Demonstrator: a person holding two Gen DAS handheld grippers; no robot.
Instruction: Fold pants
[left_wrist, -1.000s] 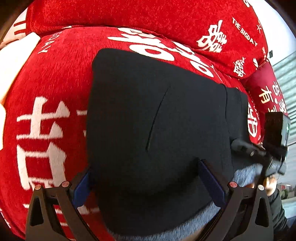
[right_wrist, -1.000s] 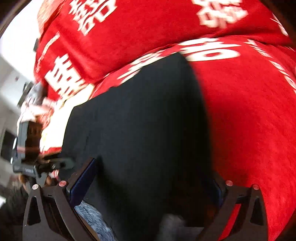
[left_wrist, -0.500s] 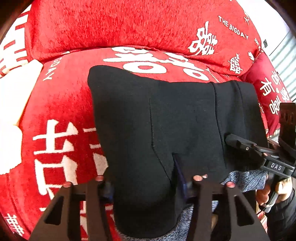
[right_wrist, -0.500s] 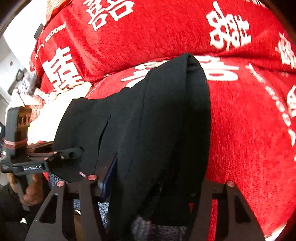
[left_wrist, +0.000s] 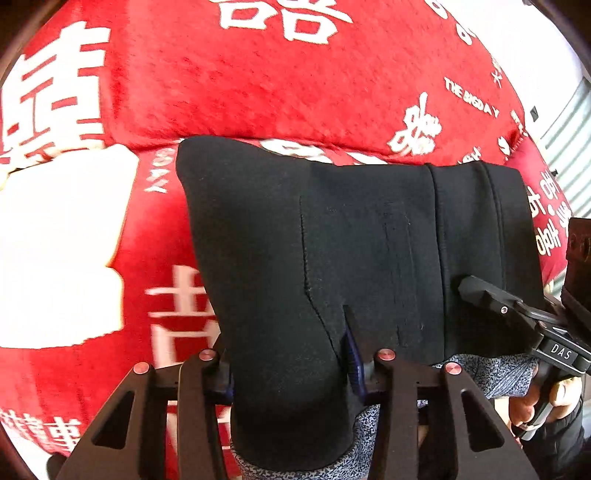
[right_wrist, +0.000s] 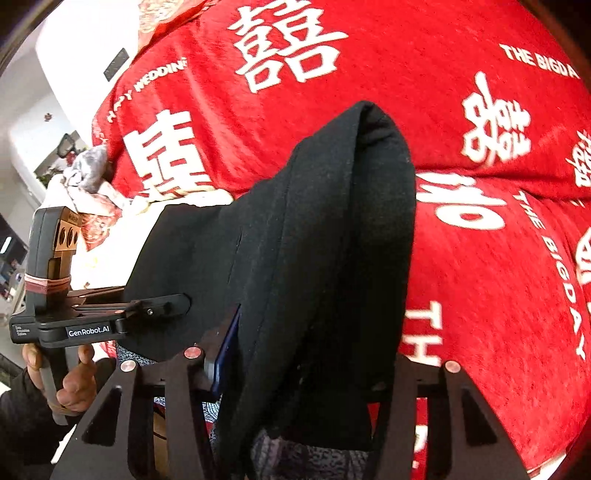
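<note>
Both grippers now clamp and lift the black fleece pants (left_wrist: 332, 258).
Left gripper (left_wrist: 291, 363) and right gripper (right_wrist: 306, 365), wide apart a second ago, are closing on fabric; the fold can begin.

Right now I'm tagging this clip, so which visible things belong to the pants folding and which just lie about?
In the job:
- black pants
- left gripper, closing on them
- right gripper, closing on them

Lying about:
- red blanket
- crumpled cloth

- Pants (left_wrist: 369, 236): plain black outside, with a grey speckled lining (left_wrist: 491, 373) at the near edge.
- Blanket (left_wrist: 295, 81): bright red, printed with white characters and lettering.
- Left claw (left_wrist: 291, 365) and right claw (right_wrist: 306, 362): black, blue pads.
</note>
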